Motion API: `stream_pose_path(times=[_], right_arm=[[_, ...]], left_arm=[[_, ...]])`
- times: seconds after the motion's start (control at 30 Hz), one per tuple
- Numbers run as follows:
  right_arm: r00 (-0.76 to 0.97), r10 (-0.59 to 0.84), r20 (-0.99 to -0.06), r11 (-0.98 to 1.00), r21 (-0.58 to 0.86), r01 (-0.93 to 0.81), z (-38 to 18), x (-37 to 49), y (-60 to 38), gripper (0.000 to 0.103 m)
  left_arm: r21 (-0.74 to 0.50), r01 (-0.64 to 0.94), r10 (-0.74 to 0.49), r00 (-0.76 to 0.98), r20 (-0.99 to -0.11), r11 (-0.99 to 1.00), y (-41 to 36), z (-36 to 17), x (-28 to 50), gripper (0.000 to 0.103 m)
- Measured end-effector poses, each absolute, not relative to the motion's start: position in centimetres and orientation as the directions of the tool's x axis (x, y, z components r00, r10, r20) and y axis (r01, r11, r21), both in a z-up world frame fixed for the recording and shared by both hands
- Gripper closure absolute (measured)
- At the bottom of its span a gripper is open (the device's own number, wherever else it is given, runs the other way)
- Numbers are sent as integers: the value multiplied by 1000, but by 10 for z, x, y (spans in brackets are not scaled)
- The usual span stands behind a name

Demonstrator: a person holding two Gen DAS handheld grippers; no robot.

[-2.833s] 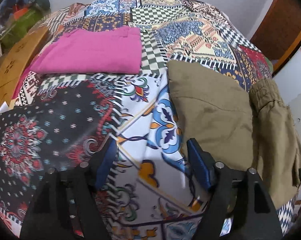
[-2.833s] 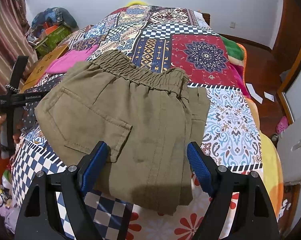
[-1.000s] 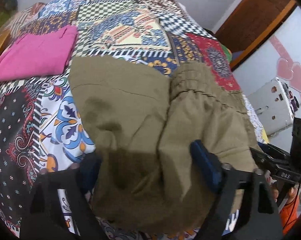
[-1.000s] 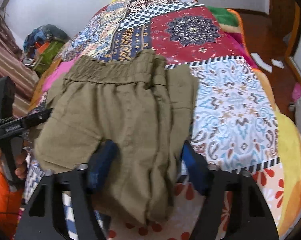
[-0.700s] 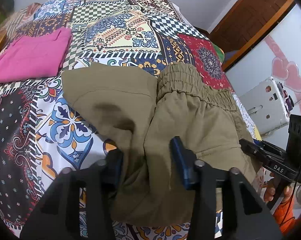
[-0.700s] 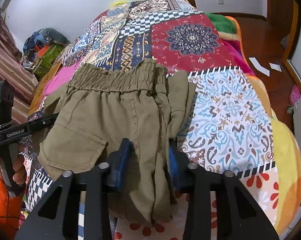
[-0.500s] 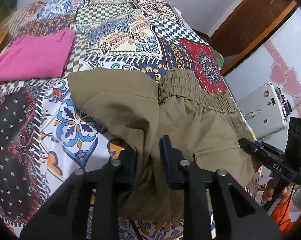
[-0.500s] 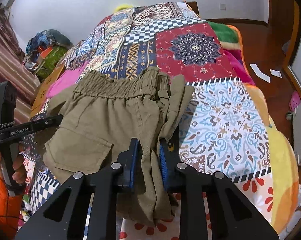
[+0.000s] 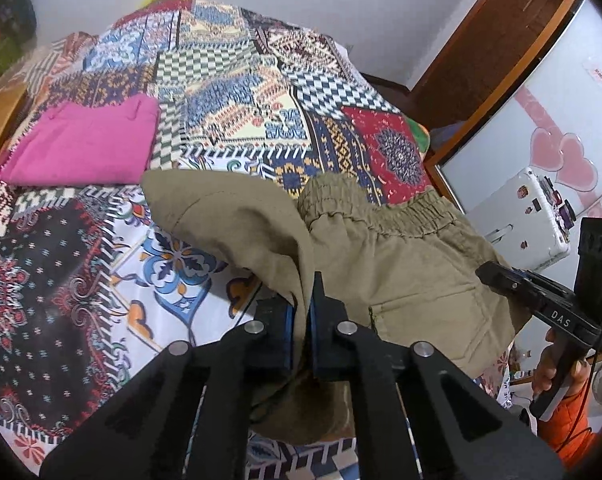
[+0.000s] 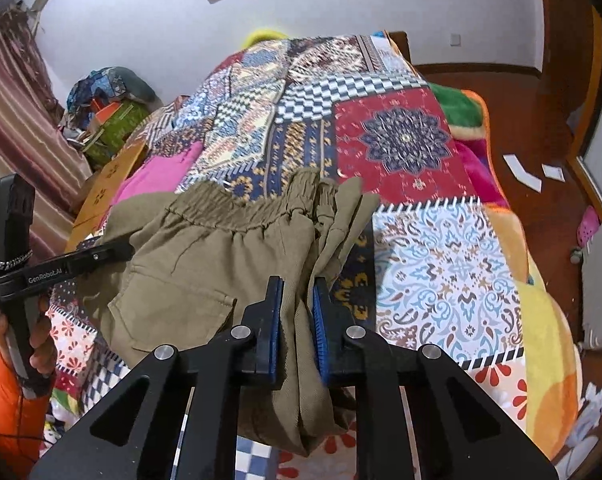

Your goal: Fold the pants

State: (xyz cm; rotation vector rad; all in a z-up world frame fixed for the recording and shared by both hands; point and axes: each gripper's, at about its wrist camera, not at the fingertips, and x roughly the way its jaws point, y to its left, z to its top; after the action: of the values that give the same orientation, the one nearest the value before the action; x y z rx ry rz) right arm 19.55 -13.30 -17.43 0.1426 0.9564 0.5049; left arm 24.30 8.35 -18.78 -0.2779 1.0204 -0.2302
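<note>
The olive pants (image 9: 401,264) lie folded on the patchwork bedspread (image 9: 229,92), elastic waistband at the far side. My left gripper (image 9: 301,312) is shut on the near left edge of the pants and lifts the cloth off the bed. My right gripper (image 10: 297,300) is shut on the near right edge of the pants (image 10: 205,256), where several layers bunch between the blue pads (image 10: 275,308). The near part of the pants hangs off the bed between the two grippers. Each gripper shows in the other's view, at the sides.
A folded pink garment (image 9: 85,144) lies on the bed beyond the pants to the left. A wooden bed frame (image 10: 113,176) and piled bags (image 10: 109,104) stand at the left. A white suitcase (image 9: 521,216) stands by the bed on the right. Wooden floor (image 10: 541,128) lies right.
Both grippers came in over the near edge of the pants and closed on it, one at each side. They now lift the cloth, and the pants have bunched and risen from the bed.
</note>
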Motion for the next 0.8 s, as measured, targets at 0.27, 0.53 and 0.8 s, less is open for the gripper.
stream_pose_path(times=[0.27, 0.53, 0.8], right_arm=[[475, 497, -726, 855, 317, -411, -160, 193, -106, 91], [401, 499, -768, 837, 306, -454, -183, 181, -85, 91], [355, 471, -807, 856, 322, -404, -199, 187, -91, 45]], left_arm=[[-319, 42, -289, 543, -788, 947, 104, -169, 224, 98], [-370, -46, -296, 513, -806, 928, 136, -190, 179, 98], [-418, -100, -323, 485, -813, 903, 147, -213, 160, 88]])
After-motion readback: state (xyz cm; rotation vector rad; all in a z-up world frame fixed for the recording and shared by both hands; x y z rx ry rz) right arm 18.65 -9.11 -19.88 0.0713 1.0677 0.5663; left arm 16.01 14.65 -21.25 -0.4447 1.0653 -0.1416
